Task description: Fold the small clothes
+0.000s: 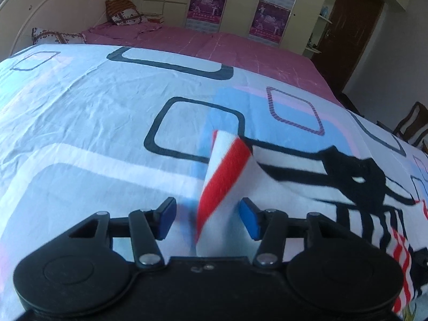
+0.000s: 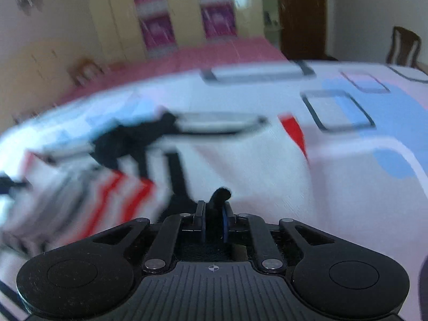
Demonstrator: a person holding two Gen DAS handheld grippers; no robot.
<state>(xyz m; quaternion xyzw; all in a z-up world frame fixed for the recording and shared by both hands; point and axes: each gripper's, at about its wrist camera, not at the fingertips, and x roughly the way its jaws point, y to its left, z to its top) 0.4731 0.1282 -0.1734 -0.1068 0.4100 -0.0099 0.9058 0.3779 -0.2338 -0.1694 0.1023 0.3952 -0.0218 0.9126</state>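
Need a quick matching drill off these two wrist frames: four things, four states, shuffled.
Things:
1. left gripper
2. right gripper
3. red-striped hem
4. pillows

States:
A. at the headboard
B. shut on black fabric
C. standing up between open jaws
D. open

Pairs: 1-D, 2-B, 3-C, 4-A

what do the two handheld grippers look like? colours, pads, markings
Both the left gripper and the right gripper are matte black plastic, with scissor linkages, silver pivot pins, round side discs and blue pads. The right body is ribbed, with a small crosshair mark. No cables or sleeves visible.
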